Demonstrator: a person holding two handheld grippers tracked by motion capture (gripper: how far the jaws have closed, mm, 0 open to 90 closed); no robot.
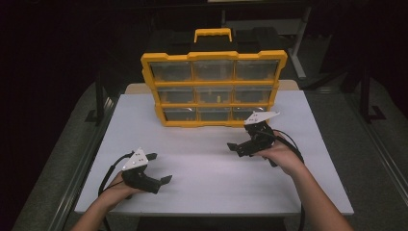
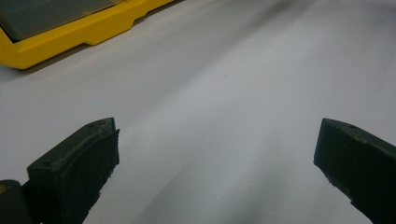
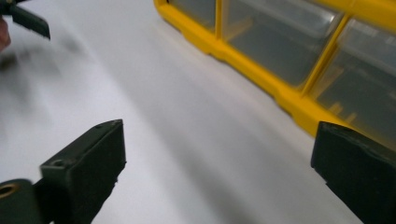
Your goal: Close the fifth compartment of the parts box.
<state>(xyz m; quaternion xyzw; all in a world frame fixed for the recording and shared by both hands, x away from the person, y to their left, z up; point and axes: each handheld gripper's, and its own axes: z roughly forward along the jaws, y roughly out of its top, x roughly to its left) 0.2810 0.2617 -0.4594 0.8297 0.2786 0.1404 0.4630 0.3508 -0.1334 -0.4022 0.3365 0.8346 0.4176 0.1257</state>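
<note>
A yellow organizer case point(image 1: 214, 89) with clear drawers and a yellow handle stands upright at the back of the white table point(image 1: 207, 168). My left gripper point(image 1: 161, 167) rests low over the table's near left, held by a hand, jaws wide apart with bare table between them point(image 2: 215, 144). Just in front of the case's lower right corner is my right gripper point(image 1: 239, 138), held by the other hand and pointing left. It is open too, with nothing between its jaws point(image 3: 217, 149). The case's bottom drawers point(image 3: 289, 98) lie close on its right side.
The case's yellow base point(image 2: 70, 35) crosses the upper left of the left gripper view. A jaw of the other gripper point(image 3: 28, 18) shows at the top left of the right gripper view. The table ends at its near edge point(image 1: 211, 211), with dark floor around it.
</note>
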